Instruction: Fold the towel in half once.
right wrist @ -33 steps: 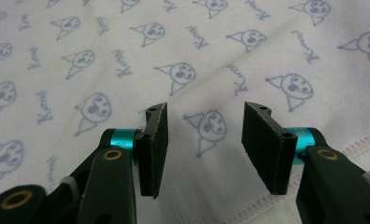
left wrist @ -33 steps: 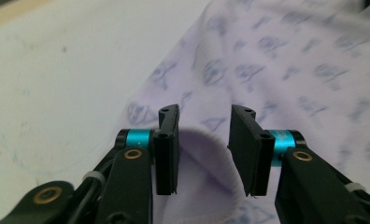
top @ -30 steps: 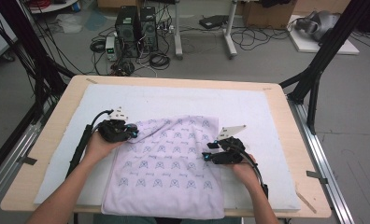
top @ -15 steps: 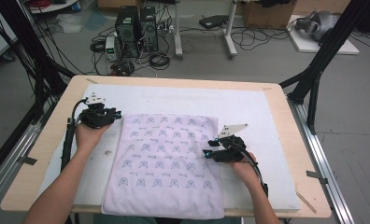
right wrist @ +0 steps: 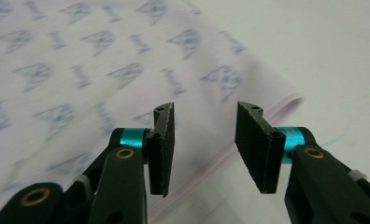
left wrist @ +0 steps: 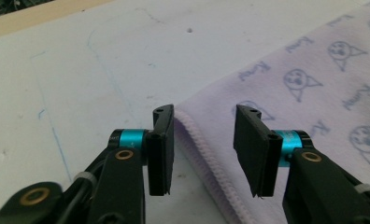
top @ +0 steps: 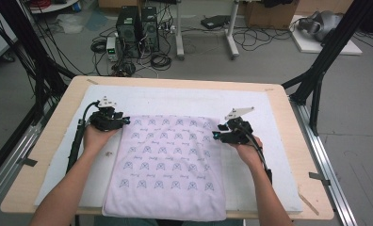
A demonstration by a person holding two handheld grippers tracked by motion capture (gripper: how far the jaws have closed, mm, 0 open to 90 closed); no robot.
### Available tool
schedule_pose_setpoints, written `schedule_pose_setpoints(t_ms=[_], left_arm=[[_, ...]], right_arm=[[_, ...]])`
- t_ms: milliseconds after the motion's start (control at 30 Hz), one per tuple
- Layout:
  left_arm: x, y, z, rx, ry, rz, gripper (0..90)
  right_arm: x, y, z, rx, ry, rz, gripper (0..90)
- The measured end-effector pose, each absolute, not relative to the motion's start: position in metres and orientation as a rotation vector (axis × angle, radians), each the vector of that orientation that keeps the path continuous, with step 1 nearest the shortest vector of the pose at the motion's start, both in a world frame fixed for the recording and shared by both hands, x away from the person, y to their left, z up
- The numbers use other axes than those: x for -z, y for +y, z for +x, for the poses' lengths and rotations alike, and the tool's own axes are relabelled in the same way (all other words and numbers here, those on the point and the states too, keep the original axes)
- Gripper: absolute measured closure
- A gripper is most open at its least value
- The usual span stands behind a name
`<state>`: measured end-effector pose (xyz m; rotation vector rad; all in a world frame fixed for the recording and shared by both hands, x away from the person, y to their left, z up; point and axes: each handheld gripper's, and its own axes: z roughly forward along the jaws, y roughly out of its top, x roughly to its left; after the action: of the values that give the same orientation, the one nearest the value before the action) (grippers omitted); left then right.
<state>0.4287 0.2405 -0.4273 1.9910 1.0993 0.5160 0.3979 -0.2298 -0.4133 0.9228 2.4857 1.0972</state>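
A lilac towel (top: 166, 165) printed with small cat faces lies flat on the white mat (top: 184, 101), folded into a rectangle. My left gripper (top: 125, 121) sits at the towel's far left corner. In the left gripper view the towel (left wrist: 314, 93) has its stitched corner under the gap of that gripper (left wrist: 204, 112); the jaws have just been opening and touch nothing. My right gripper (top: 215, 135) is at the towel's right edge near the far corner. In the right gripper view that gripper (right wrist: 205, 108) hovers over the layered edge of the towel (right wrist: 80, 70), its jaws closing a little but still apart.
The mat covers most of a wooden table (top: 57, 132), with bare mat to the left, right and beyond the towel. The towel's near edge reaches the table's front. Black frame posts (top: 316, 80) stand at the far corners; computers and cables lie on the floor behind.
The left gripper let go of the towel's far left corner, which now lies flat and squared, and hovers just left of it. The right gripper slid along the right edge toward the far corner.
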Motion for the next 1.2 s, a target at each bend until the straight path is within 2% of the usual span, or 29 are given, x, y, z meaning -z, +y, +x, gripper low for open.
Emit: schedule_pose_setpoints(t_ms=[167,267,400,533,633,800,867,1200], left_arm=[[0.441,0.242,0.437,-0.477,1.176,2.019,45.5],[0.445,0.241,0.439,-0.468,1.176,2.017,42.8],[0.446,0.241,0.440,-0.471,1.169,2.002,46.5],[0.446,0.242,0.441,-0.462,1.161,1.990,59.8],[0.447,0.240,0.442,-0.458,1.156,1.973,67.0],[0.448,0.240,0.446,-0.429,1.173,1.939,83.0],[0.446,0.238,0.447,-0.434,1.166,1.963,84.8],[0.436,0.238,0.455,-0.433,1.171,1.914,85.7]], right_arm=[[0.414,-0.231,0.431,-1.027,2.440,1.006,48.2],[0.419,-0.232,0.446,-1.010,2.435,1.038,44.5],[0.432,-0.238,0.456,-1.020,2.450,1.118,43.8],[0.440,-0.240,0.459,-1.078,2.478,1.152,45.5],[0.442,-0.239,0.461,-1.099,2.474,1.159,50.8],[0.442,-0.239,0.463,-1.129,2.495,1.160,75.3],[0.441,-0.238,0.463,-1.134,2.502,1.145,81.2],[0.429,-0.244,0.469,-1.115,2.463,1.171,85.5]])
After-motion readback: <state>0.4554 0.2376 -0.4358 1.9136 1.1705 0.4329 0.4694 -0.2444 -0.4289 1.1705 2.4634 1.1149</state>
